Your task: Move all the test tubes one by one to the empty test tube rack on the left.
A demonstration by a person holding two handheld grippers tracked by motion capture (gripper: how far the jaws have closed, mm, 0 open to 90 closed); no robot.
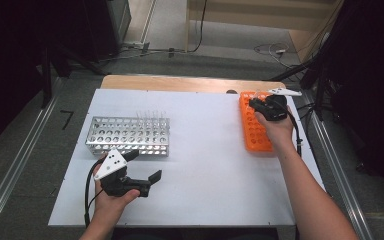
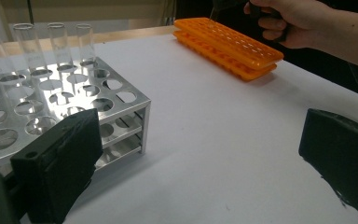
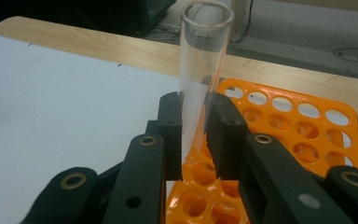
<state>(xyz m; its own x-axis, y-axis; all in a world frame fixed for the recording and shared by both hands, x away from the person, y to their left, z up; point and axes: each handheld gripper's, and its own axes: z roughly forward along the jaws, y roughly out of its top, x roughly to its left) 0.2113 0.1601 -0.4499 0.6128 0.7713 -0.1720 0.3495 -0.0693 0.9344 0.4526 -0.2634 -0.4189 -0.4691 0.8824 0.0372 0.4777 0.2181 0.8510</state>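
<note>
A clear glass test tube [image 3: 204, 74] stands upright between the black jaws of my right gripper [image 3: 195, 133], which is shut on it over the orange rack [image 3: 303, 135]. From above, the right gripper [image 1: 258, 103] sits at the far left corner of the orange rack [image 1: 256, 131]. My left gripper [image 1: 144, 166] is open near the table's front, just in front of the metal rack [image 1: 128, 135]. Its two jaws stand wide apart with nothing between them. The metal rack [image 2: 51, 107] holds several empty glass tubes [image 2: 58, 44] along its far row.
The racks rest on a white board [image 1: 205, 165] over a wooden table [image 1: 180, 82]. The person's right hand [image 2: 298, 23] shows beyond the orange rack [image 2: 228, 44]. Cables [image 1: 275, 50] lie on the floor behind the table. Metal rails [image 1: 15, 170] flank both sides.
</note>
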